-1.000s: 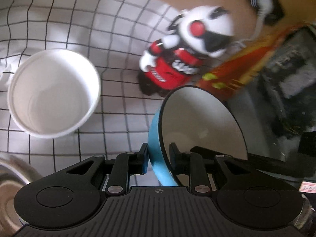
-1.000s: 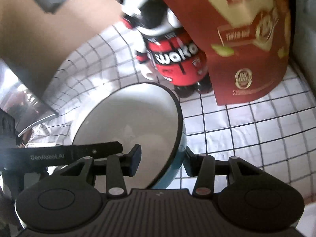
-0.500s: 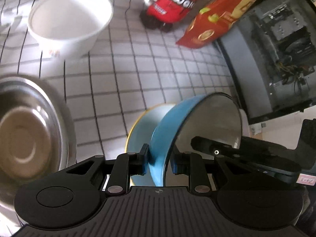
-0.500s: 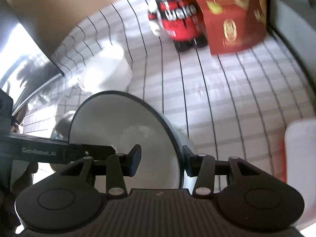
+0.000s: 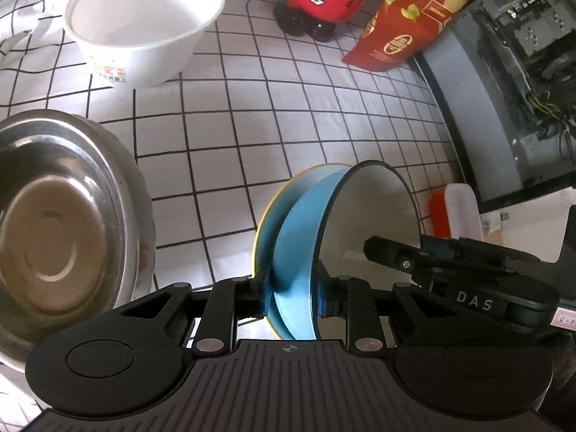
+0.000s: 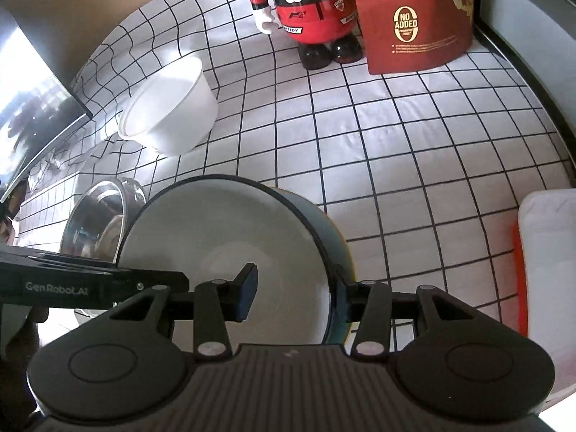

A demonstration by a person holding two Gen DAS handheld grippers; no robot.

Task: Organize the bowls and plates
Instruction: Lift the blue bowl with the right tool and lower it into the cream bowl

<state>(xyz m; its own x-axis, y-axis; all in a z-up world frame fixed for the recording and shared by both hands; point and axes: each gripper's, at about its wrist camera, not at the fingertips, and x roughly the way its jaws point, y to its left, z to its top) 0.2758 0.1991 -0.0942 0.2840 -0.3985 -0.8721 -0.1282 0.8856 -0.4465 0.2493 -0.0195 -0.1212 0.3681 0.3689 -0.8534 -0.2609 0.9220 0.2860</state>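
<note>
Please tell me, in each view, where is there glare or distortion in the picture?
Left wrist view: glare on the steel bowl; fisheye bends the grid cloth lines. Right wrist view: a bright, washed-out screen at left; the lines curve strongly near the white bowl.

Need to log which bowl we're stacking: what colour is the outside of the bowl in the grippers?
Blue outside, white inside, dark rim; the bowl shows best in the left wrist view.

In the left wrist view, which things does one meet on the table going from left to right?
Steel bowl → white bowl → blue bowl held on edge in the claws → red snack bag → orange-and-white box.
</note>
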